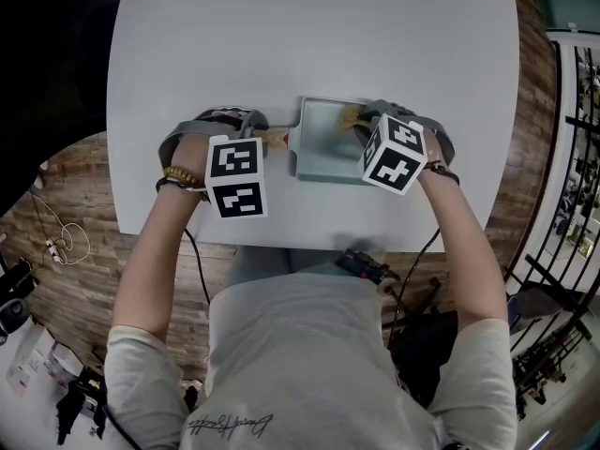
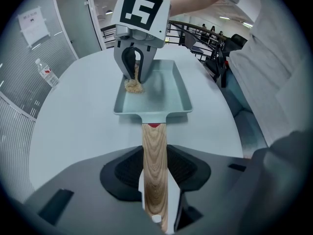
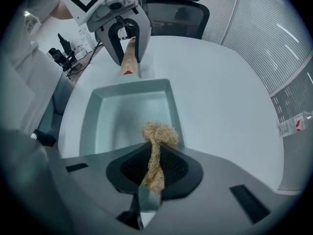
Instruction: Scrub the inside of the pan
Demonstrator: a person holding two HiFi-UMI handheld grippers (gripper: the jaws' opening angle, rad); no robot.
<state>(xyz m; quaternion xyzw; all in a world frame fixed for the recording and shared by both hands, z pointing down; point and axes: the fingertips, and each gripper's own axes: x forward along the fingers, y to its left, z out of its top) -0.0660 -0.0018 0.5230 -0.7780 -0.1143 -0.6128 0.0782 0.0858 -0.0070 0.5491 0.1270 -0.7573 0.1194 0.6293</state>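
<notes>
Head view: we see a pale teal rectangular pan (image 1: 323,143) flat on the white desk (image 1: 309,36), about mid-width and nearer the near edge than the far one, wooden handle (image 1: 276,139) pointing left. The left gripper (image 1: 266,137) comes down on that handle and the right gripper (image 1: 356,120) points down into the pan with a tan fibre scrubber (image 1: 351,115) by the pan's far wall, toward the end away from the handle. Left gripper view: the left gripper (image 2: 155,180) has its jaws closed on the handle (image 2: 154,170), pads pressing both sides; the pan (image 2: 178,89) runs straight ahead, and the right gripper (image 2: 136,75) stands in it with the scrubber (image 2: 133,85) touching the pan floor along the left wall. Right gripper view: the right gripper (image 3: 154,173) has its jaws nearly together, pinching the scrubber (image 3: 157,141), whose bunched end sits in the pan (image 3: 124,114) at the near right corner. Across the pan the left gripper (image 3: 128,55) clamps the handle (image 3: 129,58). A black chair (image 3: 173,4) stands past the desk's far edge.
</notes>
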